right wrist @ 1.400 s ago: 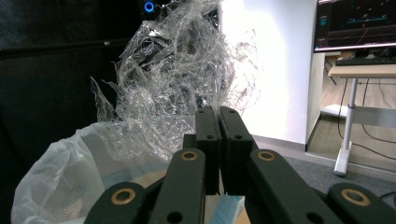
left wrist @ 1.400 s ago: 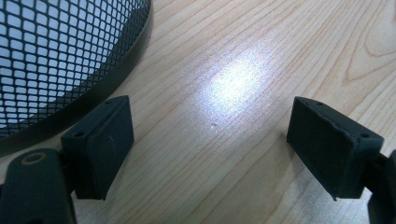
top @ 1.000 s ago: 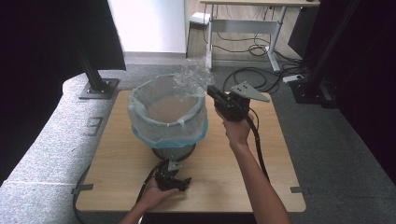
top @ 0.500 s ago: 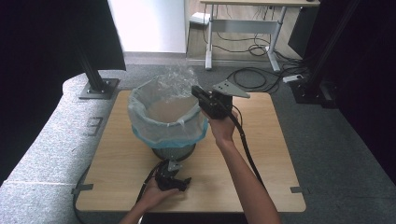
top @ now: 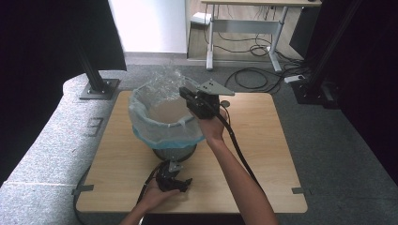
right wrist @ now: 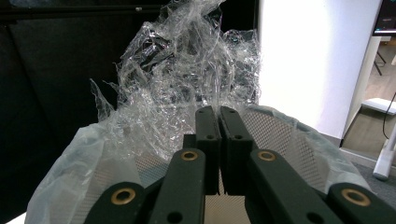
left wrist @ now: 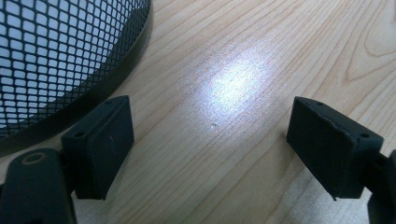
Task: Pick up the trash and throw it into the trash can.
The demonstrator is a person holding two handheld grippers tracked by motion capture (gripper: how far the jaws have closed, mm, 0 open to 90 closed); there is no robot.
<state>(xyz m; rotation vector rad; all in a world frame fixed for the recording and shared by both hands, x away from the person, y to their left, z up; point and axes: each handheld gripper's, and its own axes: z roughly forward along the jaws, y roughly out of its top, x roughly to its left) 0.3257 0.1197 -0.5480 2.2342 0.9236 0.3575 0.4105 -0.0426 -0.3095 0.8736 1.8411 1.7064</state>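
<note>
My right tongs (top: 185,93), pressed together, perhaps pinching the clear bag (top: 162,86), hang over the basket (top: 176,152); left tongs (top: 180,183) spread beside it

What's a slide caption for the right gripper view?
Shut right gripper above the bag-lined mesh bin, crumpled clear plastic ahead.

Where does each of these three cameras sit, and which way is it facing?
High view: above the person's side, looking forward and down on the wooden table; both forearms, left gripper and right gripper show.
Left gripper view: rides low on the left gripper, facing the tabletop beside the mesh bin; fingers apart.
Right gripper view: on the right gripper, above the bin's rim, facing crumpled clear plastic; fingers shut.
Shared: all three show the bin.
</note>
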